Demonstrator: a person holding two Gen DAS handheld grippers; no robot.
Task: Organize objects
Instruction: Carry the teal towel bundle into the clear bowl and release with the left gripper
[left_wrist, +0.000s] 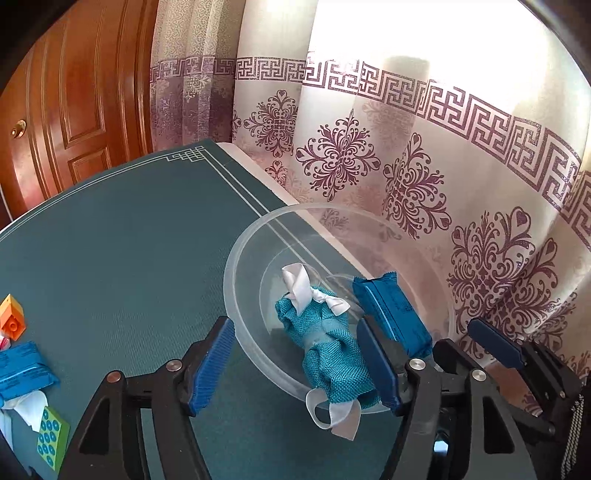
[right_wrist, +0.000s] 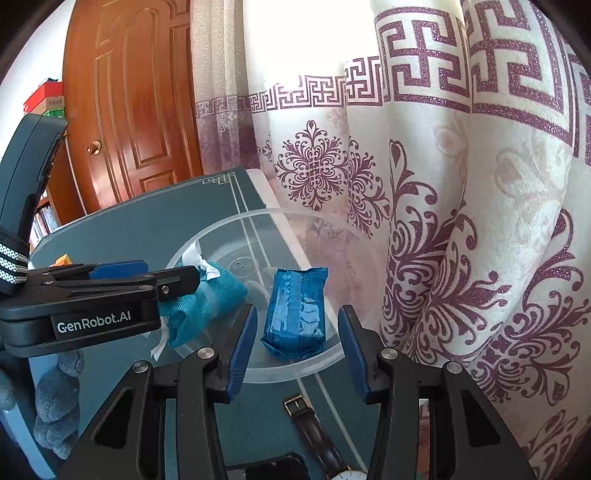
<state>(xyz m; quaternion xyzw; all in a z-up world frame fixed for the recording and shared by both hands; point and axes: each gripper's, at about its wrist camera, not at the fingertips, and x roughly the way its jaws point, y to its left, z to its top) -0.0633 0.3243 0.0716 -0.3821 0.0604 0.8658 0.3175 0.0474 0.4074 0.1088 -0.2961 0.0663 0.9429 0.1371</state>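
Observation:
A clear plastic bowl (left_wrist: 240, 280) stands at the table's far right edge, against the curtain. In it lie a teal fabric pouch with white ribbons (left_wrist: 328, 343) and a blue snack packet (left_wrist: 391, 314). My left gripper (left_wrist: 295, 365) is open, its fingers either side of the pouch over the bowl's near rim, not touching it. My right gripper (right_wrist: 295, 350) is open just in front of the blue packet (right_wrist: 295, 314) in the bowl (right_wrist: 221, 229). The pouch (right_wrist: 207, 299) lies left of the packet, partly hidden by the left gripper's body.
On the green table mat (left_wrist: 129, 240) at the left lie an orange block (left_wrist: 13, 317), another blue packet (left_wrist: 22, 369), white tissue and a green dotted block (left_wrist: 51, 439). A wristwatch (right_wrist: 321, 439) lies under my right gripper. A grey plush toy (right_wrist: 59, 402) sits at lower left.

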